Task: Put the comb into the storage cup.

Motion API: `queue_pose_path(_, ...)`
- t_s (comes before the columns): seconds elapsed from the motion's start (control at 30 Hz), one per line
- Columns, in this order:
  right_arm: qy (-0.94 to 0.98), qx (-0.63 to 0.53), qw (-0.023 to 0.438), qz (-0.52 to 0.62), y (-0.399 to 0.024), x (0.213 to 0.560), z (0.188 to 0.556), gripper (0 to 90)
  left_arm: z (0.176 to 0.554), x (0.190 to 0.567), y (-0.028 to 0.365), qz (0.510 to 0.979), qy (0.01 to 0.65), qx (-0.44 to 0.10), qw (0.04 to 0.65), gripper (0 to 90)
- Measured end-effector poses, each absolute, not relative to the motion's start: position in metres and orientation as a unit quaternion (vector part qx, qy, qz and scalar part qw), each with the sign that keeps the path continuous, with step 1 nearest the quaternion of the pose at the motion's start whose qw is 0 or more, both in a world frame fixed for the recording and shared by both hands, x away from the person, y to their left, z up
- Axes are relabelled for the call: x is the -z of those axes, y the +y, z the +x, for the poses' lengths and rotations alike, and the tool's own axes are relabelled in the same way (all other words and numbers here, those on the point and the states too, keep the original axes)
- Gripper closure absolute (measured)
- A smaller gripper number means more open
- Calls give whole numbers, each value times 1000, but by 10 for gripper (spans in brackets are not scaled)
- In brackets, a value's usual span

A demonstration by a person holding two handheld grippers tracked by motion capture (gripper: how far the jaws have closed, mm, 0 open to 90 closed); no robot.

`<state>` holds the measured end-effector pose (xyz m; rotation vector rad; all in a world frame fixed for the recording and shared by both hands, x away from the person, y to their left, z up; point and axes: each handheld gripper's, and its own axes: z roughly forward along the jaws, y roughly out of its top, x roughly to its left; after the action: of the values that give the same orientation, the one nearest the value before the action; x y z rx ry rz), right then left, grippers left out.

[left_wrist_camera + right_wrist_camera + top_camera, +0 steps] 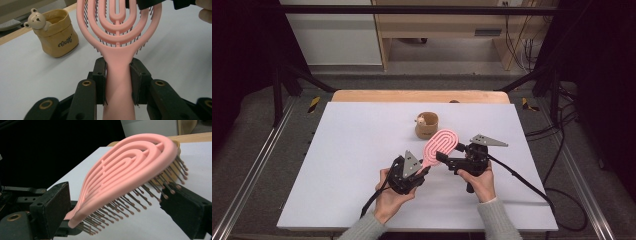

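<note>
The left gripper [426,170] jaws clamp the brush [439,144] handle, its head raised toward one o'clock over the counter [352,165]; the right gripper [443,157] jaws stand apart around the head; a cup [427,126] stands at twelve.

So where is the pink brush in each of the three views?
High view: brush at centre, just below the cup.
Left gripper view: top centre, its handle clamped by the jaws; cup upper left.
Right gripper view: across the middle, between the open jaws.
Shared landmark: the white table.
</note>
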<state>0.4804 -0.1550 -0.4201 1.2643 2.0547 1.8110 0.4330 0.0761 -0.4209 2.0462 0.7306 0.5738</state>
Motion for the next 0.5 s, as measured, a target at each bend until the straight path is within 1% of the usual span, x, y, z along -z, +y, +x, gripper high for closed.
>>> queue_pose_path(0.37,676,-602,44,422,-154,421,482,216,429,421,72,820,287,-231,437,690)
queue_pose_path(0.5,676,-603,34,423,-154,422,483,291,428,421,71,820,287,-232,438,690)
